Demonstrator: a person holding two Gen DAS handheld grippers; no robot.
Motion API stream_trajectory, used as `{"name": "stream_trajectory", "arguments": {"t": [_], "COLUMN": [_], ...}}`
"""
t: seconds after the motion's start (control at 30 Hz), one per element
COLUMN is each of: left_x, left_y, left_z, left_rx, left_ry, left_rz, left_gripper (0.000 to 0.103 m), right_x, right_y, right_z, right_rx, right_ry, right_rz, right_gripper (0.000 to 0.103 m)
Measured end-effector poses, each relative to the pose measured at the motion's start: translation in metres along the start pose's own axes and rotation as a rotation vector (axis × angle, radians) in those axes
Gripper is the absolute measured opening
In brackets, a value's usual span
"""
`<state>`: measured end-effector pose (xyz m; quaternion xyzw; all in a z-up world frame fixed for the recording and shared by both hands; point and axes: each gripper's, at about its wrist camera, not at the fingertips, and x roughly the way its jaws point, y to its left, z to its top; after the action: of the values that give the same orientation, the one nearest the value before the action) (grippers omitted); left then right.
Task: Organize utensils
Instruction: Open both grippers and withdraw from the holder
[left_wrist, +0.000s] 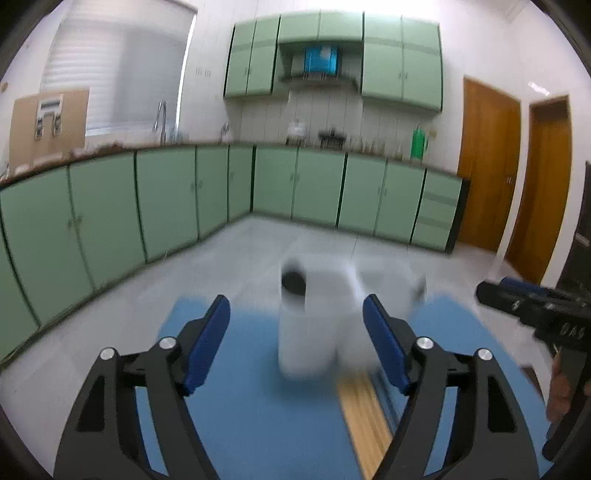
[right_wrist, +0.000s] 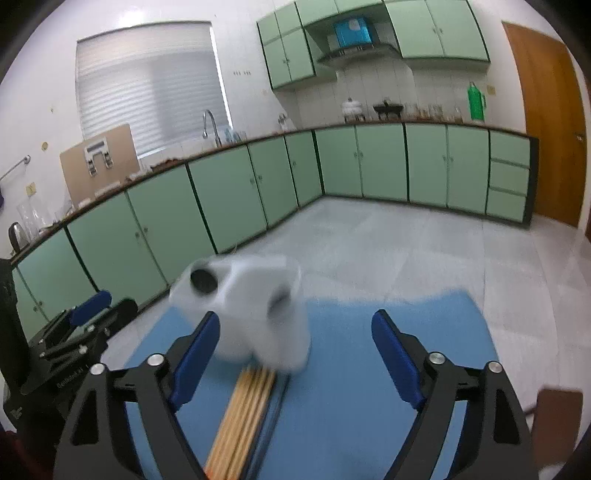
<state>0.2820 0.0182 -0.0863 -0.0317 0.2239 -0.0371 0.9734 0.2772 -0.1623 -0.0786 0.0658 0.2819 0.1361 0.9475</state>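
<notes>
Both the left gripper (left_wrist: 297, 338) and right gripper (right_wrist: 295, 360) are seen spread wide and empty, the bundle of wooden chopsticks (right_wrist: 242, 417) lying just in front of the white holder (right_wrist: 251, 314) on the blue mat (right_wrist: 369, 424); the blurred holder is judged liable to be knocked over by a hasty reach

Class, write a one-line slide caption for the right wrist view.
Open right tool above wooden chopsticks on a blue mat, blurred white holder just ahead.
</notes>
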Motion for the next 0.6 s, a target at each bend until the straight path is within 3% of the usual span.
{"name": "stream_trajectory", "arguments": {"t": [0.3,0.6], "left_x": [-0.030,-0.048], "left_y": [0.009,0.005], "left_z": [-0.096,-0.129], "left_rx": [0.022,0.069], "left_ry": [0.273,0.330], "left_rz": [0.031,0.059], "left_gripper": [0.077,0.077], "right_x": [-0.029,-0.030], "right_y": [0.000,0.022], "right_z": [-0.095,-0.148], "right_rx": [0.059,-0.023], "right_ry": [0.174,0.279], "right_rz": [-0.057,-0.079], "right_gripper": [0.086,0.086]}}
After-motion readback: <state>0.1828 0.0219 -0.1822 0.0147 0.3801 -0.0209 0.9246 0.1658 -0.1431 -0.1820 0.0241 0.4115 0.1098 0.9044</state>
